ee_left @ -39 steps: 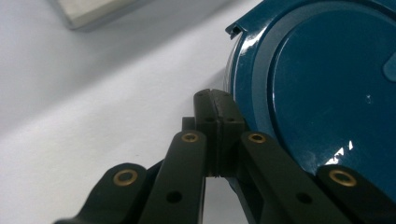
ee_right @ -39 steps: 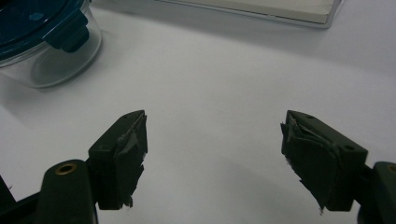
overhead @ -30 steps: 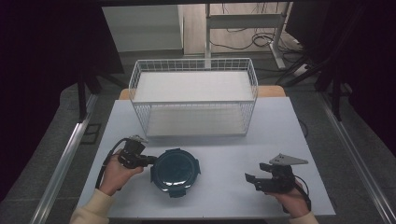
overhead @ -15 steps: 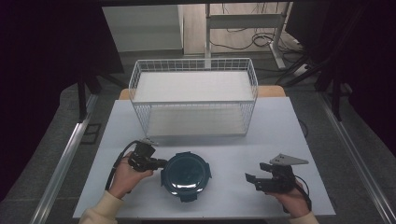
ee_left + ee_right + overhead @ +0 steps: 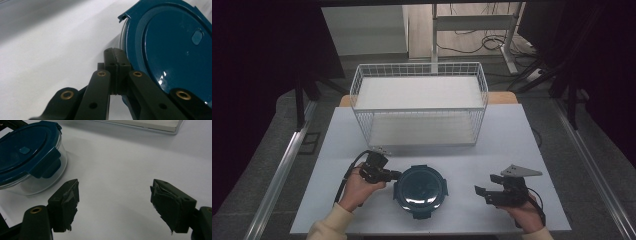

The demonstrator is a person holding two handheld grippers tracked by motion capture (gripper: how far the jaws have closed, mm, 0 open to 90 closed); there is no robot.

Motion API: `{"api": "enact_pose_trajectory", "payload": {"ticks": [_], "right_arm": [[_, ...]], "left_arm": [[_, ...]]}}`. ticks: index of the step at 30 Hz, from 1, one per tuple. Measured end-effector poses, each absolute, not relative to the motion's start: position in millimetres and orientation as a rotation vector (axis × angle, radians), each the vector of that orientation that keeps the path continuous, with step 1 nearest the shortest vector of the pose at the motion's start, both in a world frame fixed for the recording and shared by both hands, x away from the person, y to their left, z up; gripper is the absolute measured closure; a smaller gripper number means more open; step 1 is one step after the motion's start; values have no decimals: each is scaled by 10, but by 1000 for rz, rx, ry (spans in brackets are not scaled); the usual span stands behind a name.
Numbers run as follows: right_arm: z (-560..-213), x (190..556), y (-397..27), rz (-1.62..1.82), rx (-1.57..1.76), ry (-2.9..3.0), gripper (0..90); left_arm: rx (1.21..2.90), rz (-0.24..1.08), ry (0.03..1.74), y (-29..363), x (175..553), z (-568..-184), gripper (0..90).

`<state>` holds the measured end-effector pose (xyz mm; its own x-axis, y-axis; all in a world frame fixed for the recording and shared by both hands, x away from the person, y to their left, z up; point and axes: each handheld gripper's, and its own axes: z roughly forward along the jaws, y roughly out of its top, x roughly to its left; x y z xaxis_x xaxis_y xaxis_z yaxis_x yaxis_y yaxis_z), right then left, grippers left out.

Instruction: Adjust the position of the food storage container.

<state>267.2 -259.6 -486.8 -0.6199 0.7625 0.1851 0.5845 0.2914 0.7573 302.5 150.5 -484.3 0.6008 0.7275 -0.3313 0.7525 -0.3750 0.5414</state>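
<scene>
Near edge: right gripper (image 5: 486,193) with jaws wide apart over bare table (image 5: 512,135), holding nothing. Left gripper (image 5: 395,175) pressed together against side of lidded round container (image 5: 420,189) mid-table. Farther back, white wire basket (image 5: 419,103).

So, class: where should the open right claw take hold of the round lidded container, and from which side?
Probably the lid's latch tab on the container, approached from its right by the right claw: the tab juts out, whereas the round glass body looks too wide.
</scene>
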Motion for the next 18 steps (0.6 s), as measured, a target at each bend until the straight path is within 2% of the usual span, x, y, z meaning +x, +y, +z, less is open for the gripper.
{"api": "enact_pose_trajectory", "payload": {"ticks": [3,7,9,11,14,15,17,18], "right_arm": [[-4855,2675,-2604,1241,1248,2339,224],[-4844,2672,-2627,1246,1256,2327,224],[-4842,2672,-2634,1246,1256,2323,224],[-4835,2670,-2646,1250,1257,2315,222],[-4830,2672,-2656,1255,1245,2313,222],[-4830,2672,-2656,1255,1245,2313,222],[-4831,2673,-2651,1253,1240,2314,222],[-4829,2665,-2638,1251,1231,2318,221]], "left_arm": [[2158,-63,1155,1510,3044,-4852,900],[2142,107,1177,1541,3035,-4806,900],[2127,103,1177,1575,3030,-4785,900],[2101,127,1181,1646,2989,-4736,854],[2026,162,1174,1754,2844,-4687,678],[1993,170,1181,1789,2785,-4686,678],[1986,162,1196,1854,2706,-4705,554],[1978,173,1214,1920,2628,-4725,455]]}}
